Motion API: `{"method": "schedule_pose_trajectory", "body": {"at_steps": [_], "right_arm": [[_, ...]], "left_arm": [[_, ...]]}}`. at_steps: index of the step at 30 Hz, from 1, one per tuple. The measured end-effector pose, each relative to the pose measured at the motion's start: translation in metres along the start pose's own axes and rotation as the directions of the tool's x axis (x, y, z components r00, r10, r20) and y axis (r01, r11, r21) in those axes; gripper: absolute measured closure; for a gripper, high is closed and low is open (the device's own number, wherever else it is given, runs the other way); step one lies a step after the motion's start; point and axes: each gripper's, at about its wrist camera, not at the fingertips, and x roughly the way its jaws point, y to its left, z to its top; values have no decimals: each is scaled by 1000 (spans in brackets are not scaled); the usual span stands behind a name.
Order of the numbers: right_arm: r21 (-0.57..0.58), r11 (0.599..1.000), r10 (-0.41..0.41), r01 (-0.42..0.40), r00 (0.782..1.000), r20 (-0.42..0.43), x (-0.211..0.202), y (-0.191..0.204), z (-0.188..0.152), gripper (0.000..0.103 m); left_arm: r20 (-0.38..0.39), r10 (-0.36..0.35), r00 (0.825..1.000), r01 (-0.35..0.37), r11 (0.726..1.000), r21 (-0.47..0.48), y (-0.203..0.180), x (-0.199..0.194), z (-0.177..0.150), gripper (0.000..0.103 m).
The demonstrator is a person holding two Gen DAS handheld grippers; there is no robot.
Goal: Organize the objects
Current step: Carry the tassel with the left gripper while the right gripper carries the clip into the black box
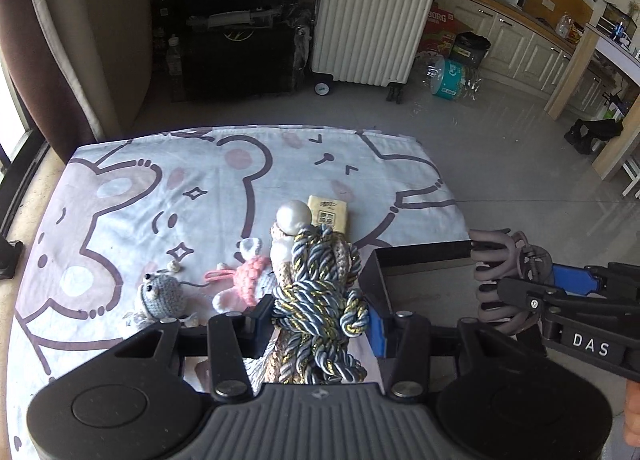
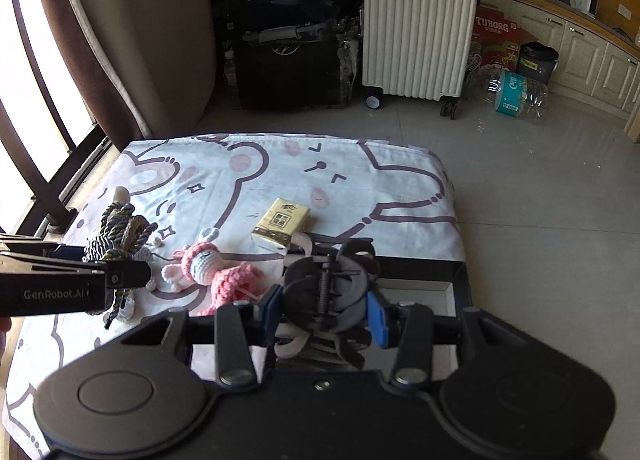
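Note:
My left gripper (image 1: 320,324) is shut on a bundle of twisted grey, blue and gold rope (image 1: 320,296) with a pearl-like knob (image 1: 293,216) on top, held above the cartoon-print cloth (image 1: 160,196). My right gripper (image 2: 326,312) is shut on a grey hair claw clip (image 2: 328,284), hanging over a black open box (image 2: 420,264) at the table's right edge. On the cloth lie a pink crochet bunny (image 2: 216,268), a grey crochet mouse (image 1: 160,296) and a gold tissue pack (image 2: 282,224). The right gripper with its clip (image 1: 504,280) also shows at the right of the left wrist view.
The black box (image 1: 420,260) sits at the cloth's right front edge. Beyond the table the grey floor holds a white ribbed suitcase (image 2: 418,26), a black case (image 2: 288,68), water bottles (image 2: 516,94) and a bin. A curtain and window rail stand at the left.

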Motion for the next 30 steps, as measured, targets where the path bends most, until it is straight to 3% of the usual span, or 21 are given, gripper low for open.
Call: {"method": "schedule_pose_trajectory", "body": {"at_steps": [7,13,20,30], "right_arm": [[6,1000,-24,24,1000,-2,11,-40,-9,58],[-16,999,-31,30,998,-56,36,-60,-24,58],[-59,997,-66,57,986,-156,75,-70,-51,58],[-110,992,-91,68,971,-219,96,-71,-72,58]], "left_arm": [[-5,-95,995,95,995,-6,-39,23,3,56],[-39,-212,976,210,977,-46,-58,48,-7,56],[-83,-252,964,242,964,-111,-59,75,-20,56],[-125,-270,955,246,953,-178,-58,92,-34,56]]}}
